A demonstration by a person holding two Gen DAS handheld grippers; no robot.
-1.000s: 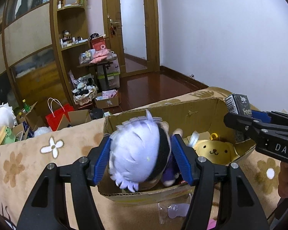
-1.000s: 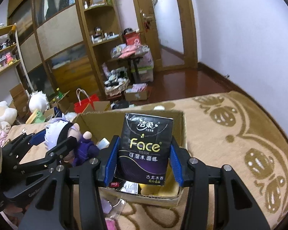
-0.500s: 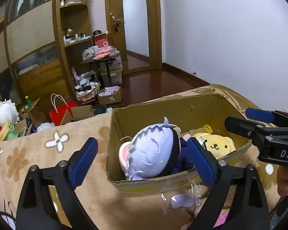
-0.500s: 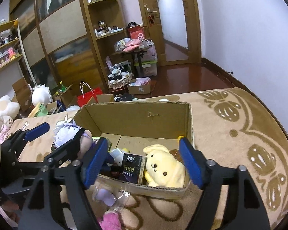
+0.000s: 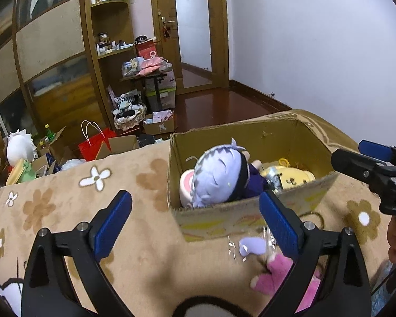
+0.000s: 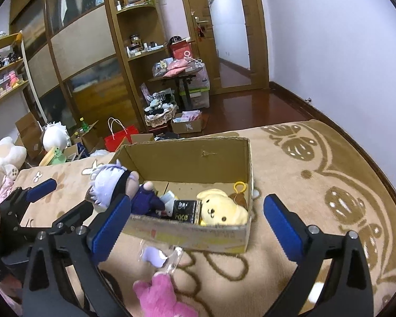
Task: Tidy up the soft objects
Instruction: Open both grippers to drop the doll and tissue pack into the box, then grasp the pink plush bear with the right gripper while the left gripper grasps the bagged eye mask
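The cardboard box (image 6: 195, 163) stands on the beige flowered blanket (image 5: 66, 206) and already holds the white-haired doll (image 5: 216, 182), the yellow dog plush (image 6: 221, 208) and a dark tissue pack (image 6: 184, 210). Both the left gripper (image 5: 195, 223) and the right gripper (image 6: 192, 224) are spread wide and carry nothing. Outside the box, near its front wall, lies the pink plush (image 6: 161, 297) beside a small lilac piece in clear wrap (image 6: 153, 256). The pink one looks light and squashy — I would pinch it across the thick middle of the body, not a thin limb. The clear wrap may be slippery.

Toy-filled cardboard box (image 6: 198, 233) beyond gaping right tool (image 6: 195, 219)
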